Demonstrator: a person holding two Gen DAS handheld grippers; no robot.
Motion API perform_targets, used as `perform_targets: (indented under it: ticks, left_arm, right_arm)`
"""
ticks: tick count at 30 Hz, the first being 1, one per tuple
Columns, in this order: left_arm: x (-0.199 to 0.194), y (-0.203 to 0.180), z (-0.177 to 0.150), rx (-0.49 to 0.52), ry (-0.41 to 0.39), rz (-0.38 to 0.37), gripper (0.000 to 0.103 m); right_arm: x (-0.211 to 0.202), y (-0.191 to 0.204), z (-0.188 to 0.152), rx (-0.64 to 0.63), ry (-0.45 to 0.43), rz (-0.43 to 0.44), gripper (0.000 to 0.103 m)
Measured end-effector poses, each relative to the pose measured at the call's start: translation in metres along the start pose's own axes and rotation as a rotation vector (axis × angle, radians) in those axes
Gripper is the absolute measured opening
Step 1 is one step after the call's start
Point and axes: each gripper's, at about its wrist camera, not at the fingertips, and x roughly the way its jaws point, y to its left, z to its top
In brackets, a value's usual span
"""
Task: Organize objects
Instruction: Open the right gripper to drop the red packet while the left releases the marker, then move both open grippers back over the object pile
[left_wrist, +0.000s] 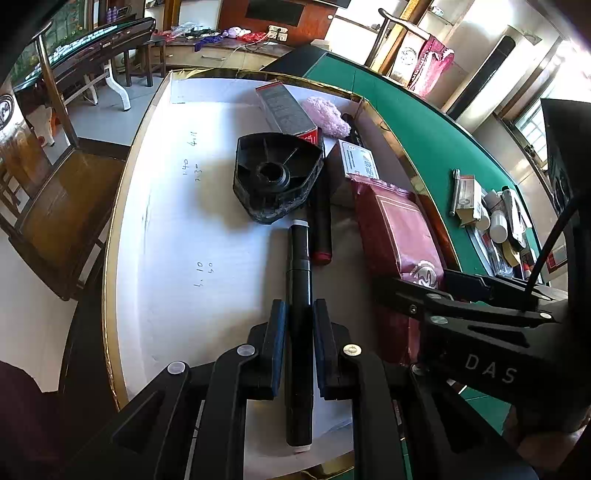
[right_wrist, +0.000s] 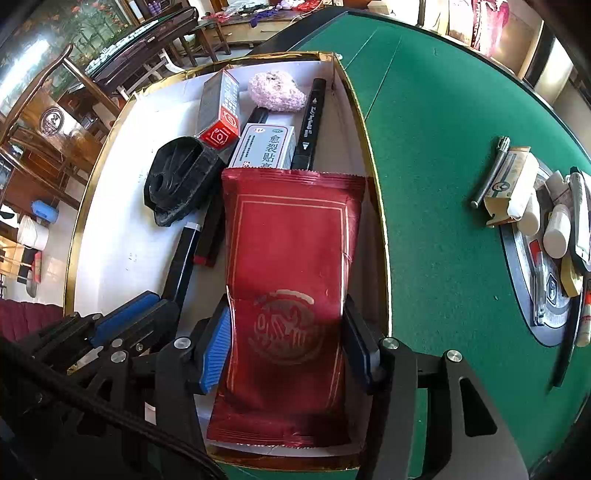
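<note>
A: Progress? B: Mostly boxed. Left gripper (left_wrist: 299, 339) clamps the black marker (left_wrist: 298, 295) over the tray (left_wrist: 155, 229); right gripper (right_wrist: 288, 332) straddles the red pouch (right_wrist: 291, 258), grip unclear. Leftovers (right_wrist: 546, 221) lie far right.

The shallow gold-edged cardboard box (right_wrist: 373, 206) had a matt white paper lining and shiny foil trim. A dark red foil-like packet (right_wrist: 288, 266) looked crinkled and faintly glossy. The long black plastic marker (left_wrist: 298, 332) was smooth and shiny; the black moulded plastic housing (left_wrist: 275, 177) looked scuffed and dull. A pink fluffy pad (right_wrist: 276, 90) seemed soft, fibrous. The green table cover (right_wrist: 443, 147) looked like matt felt.
</note>
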Motion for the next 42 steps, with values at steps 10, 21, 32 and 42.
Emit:
perform_targets:
  ticks: [10,21,32,42]
  left_arm:
    - [-0.012,-0.016,0.003,0.063,-0.035,0.046,0.013]
    - [-0.045,-0.073,0.014,0.243,-0.221,0.141,0.048]
    - [-0.023,-0.19,0.023,0.467,-0.209,0.088,0.053]
    - [0.029,-0.257,0.022,0.322,-0.01,0.029,0.053]
  right_arm:
    - [-0.022,-0.001,-0.005,0.018,-0.048,0.013,0.055]
    - [-0.069,-0.042,-0.029,0.169,-0.151,0.025,0.056]
    - [-0.118,-0.173,-0.098,0.535,-0.238,-0.072,0.055]
    - [-0.128,-0.25,-0.149,0.643,-0.211,-0.098,0.055]
